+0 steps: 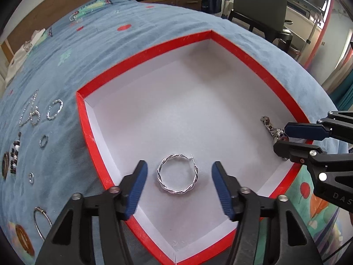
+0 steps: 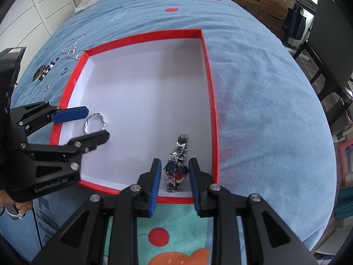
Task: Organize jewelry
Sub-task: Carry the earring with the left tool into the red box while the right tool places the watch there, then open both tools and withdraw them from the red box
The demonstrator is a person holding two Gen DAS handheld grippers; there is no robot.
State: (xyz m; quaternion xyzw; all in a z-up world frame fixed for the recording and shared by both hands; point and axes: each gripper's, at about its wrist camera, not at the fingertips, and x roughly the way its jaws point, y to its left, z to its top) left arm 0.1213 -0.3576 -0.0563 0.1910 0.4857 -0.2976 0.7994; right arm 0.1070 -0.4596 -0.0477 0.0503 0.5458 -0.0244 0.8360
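Observation:
A red-rimmed box point(image 1: 141, 55) with a white floor lies on the blue bedspread. A twisted silver hoop earring point(image 1: 177, 174) lies on the box floor between the fingers of my left gripper point(image 1: 178, 181), which is open and not touching it. In the right wrist view the hoop point(image 2: 95, 122) shows between the left gripper's fingers point(image 2: 70, 113). A silver watch point(image 2: 177, 165) lies in the box's near right corner point(image 2: 217, 132). My right gripper point(image 2: 174, 176) is open around the watch, pads apart from it. The watch point(image 1: 272, 128) also shows in the left wrist view.
Loose jewelry lies on the bedspread left of the box: a twisted hoop point(image 1: 54, 109), a chain point(image 1: 28, 110), small rings point(image 1: 43, 140), a beaded piece point(image 1: 15, 156), a large thin hoop point(image 1: 42, 223). White cloth point(image 1: 19, 53) lies far left. A chair point(image 2: 331, 50) stands beside the bed.

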